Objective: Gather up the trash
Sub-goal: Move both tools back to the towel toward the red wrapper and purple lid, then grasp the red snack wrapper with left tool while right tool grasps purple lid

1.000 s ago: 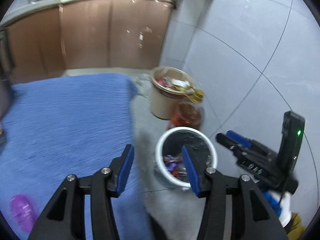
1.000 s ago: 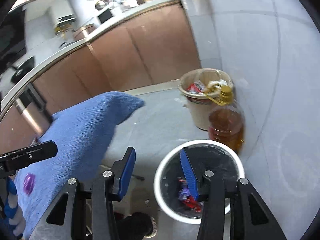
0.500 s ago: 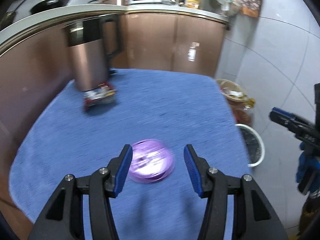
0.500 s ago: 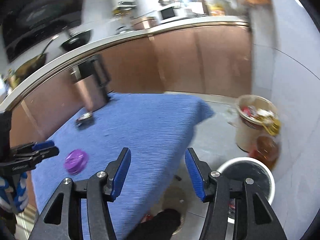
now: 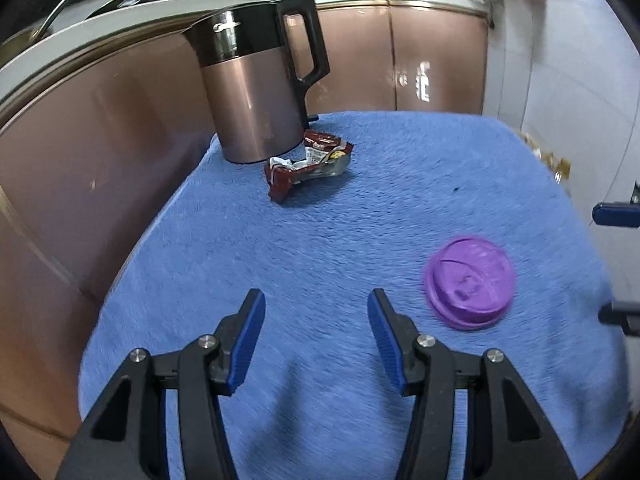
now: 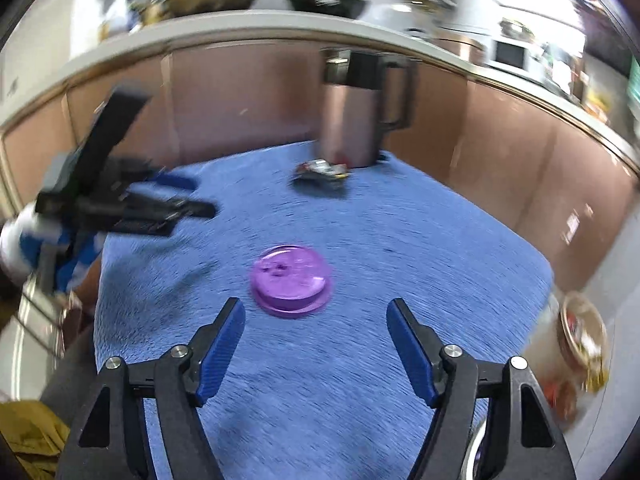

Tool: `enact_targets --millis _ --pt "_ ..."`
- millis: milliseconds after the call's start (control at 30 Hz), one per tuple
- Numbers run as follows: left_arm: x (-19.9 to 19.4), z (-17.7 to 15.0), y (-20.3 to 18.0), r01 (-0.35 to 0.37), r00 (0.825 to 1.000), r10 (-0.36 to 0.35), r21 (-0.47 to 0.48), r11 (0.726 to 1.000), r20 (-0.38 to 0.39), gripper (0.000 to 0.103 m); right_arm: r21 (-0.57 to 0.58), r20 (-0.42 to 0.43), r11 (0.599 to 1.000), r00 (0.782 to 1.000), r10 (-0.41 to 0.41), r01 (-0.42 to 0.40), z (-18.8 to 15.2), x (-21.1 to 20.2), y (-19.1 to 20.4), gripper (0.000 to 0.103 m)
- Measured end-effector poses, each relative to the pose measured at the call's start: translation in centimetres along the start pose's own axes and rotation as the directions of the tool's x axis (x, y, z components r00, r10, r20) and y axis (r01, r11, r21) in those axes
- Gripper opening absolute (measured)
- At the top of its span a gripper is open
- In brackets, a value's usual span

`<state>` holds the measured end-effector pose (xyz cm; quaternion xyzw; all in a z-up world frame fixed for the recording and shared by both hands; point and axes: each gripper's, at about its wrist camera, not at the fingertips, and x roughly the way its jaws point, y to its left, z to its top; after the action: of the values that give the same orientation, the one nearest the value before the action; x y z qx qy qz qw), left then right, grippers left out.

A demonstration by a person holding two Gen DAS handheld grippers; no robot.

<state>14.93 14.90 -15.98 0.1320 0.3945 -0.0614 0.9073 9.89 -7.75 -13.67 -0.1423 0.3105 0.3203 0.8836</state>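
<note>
While both hand-held grippers gape, purple lid (image 5: 470,282) lies nr cloth (image 5: 320,240) edge.

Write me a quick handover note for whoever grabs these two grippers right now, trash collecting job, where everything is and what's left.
Left gripper: open, empty, above the blue cloth.
Right gripper: open, empty, above the near part of the same cloth.
Purple lid: flat on the cloth, just ahead and right of the left gripper, and straight ahead of the right gripper.
Red wrapper: crumpled, lying at the foot of the kettle at the far side.
Done: neither piece has been picked up.
Left: grab the lid (probably nearest for the right gripper), then the wrapper, and bin both. A full tan bin shows on the floor at the right edge.
</note>
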Motion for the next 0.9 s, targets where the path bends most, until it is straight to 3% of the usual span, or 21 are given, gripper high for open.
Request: enact_targets --millis 233,367,600,700,867,900 --pt "3.3 2.5 1.5 0.016 1.0 -0.018 0.093 0.996 0.019 0.051 -0.033 -0.045 0.999 0.999 0.029 -0.031 0.6 4.2 1.1 0.081" --pt "5.9 4.9 1.8 -0.014 0.998 0.003 0.163 0.987 0.066 0.051 -0.045 -0.069 0.998 0.997 0.03 -0.034 1.0 6.2 1.1 0.084" --pt "10.4 7.2 -1.0 -0.112 0.989 0.067 0.364 0.925 0.133 0.051 -0.064 -0.099 0.998 0.995 0.02 -0.026 1.4 8.8 1.0 0.085" --pt "12.2 7.7 -1.4 -0.117 0.989 0.07 0.389 0.914 0.131 0.051 -0.087 -0.105 0.996 0.994 0.023 -0.032 1.6 9.7 1.2 0.086" --pt "13.9 7.6 -1.3 -0.101 0.993 0.068 0.377 0.921 0.102 0.05 -0.086 -0.132 0.996 0.991 0.028 -0.039 1.7 11.6 0.9 0.087" --pt "13.9 7.6 -1.3 -0.095 0.993 0.061 0.373 0.923 0.101 0.044 -0.074 -0.145 0.996 0.989 0.029 -0.041 1.7 12.0 0.6 0.087"
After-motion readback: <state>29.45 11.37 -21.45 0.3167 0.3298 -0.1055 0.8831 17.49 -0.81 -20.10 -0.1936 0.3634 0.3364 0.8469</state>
